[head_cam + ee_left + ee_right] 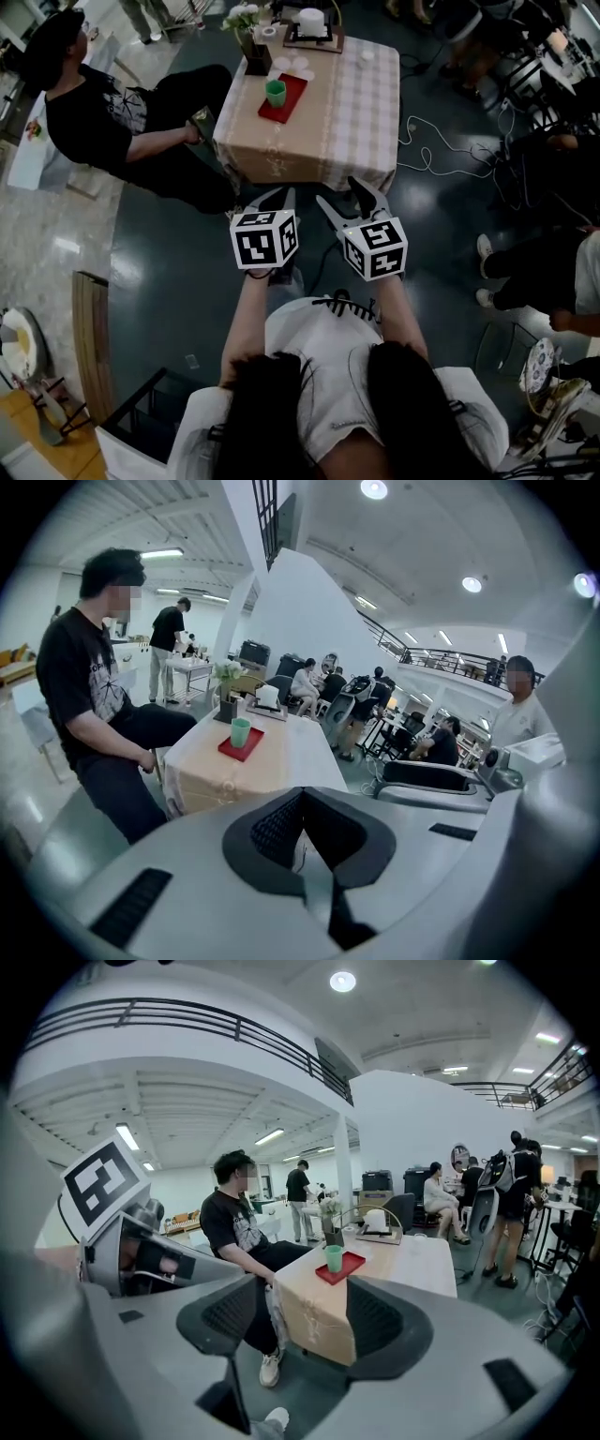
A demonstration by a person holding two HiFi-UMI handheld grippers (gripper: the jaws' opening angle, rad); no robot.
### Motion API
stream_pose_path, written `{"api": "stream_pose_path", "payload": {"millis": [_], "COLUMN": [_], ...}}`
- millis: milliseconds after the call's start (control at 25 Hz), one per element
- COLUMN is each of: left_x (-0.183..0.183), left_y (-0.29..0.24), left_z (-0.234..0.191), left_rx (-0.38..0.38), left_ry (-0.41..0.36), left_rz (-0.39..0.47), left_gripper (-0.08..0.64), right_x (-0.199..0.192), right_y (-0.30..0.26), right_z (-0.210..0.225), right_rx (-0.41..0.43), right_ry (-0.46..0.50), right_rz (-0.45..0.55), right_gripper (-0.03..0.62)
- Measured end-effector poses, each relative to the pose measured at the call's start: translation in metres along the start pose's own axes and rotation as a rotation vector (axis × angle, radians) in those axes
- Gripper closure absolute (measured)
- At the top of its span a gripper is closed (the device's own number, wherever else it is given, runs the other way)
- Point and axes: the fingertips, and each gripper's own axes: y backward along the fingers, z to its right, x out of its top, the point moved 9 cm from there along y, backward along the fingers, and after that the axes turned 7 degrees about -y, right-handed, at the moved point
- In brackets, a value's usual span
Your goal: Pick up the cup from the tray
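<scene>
A green cup (275, 92) stands upright on a red tray (293, 86) at the left part of a cloth-covered table (347, 112). Both grippers are held close to the person's body, well short of the table's near edge. My left gripper (281, 199) is shut with nothing between its pads, and its view shows the cup (241, 731) far off on the tray (246, 752). My right gripper (341, 193) is open and empty. In its view the cup (334, 1258) and tray (353, 1265) appear far beyond the spread jaws (305, 1312).
A person in black (94, 117) sits at the table's left side. Behind the tray stand several white cups (292, 66), a dark box with flowers (253, 47) and a framed tray with a white object (312, 26). Cables (431, 155) lie on the floor at right, near other people.
</scene>
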Motion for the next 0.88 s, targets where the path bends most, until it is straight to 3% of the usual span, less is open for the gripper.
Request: {"api": "stream_pose_path", "payload": {"millis": [560, 880], "left_x": [0.071, 0.083], "left_y": [-0.038, -0.047], "left_z": [-0.077, -0.106], "left_rx": [-0.051, -0.057], "left_ry": [-0.022, -0.033], "left_rz": [-0.019, -0.048], "left_gripper": [0.554, 0.554], "right_x": [0.055, 0.066], "right_y": [-0.093, -0.123], "right_z": [0.002, -0.005], "right_rx": [-0.049, -0.07], "right_ry": [-0.03, -0.042], "right_rz": [0.015, -0.002], "right_gripper": [0.298, 0.29]}}
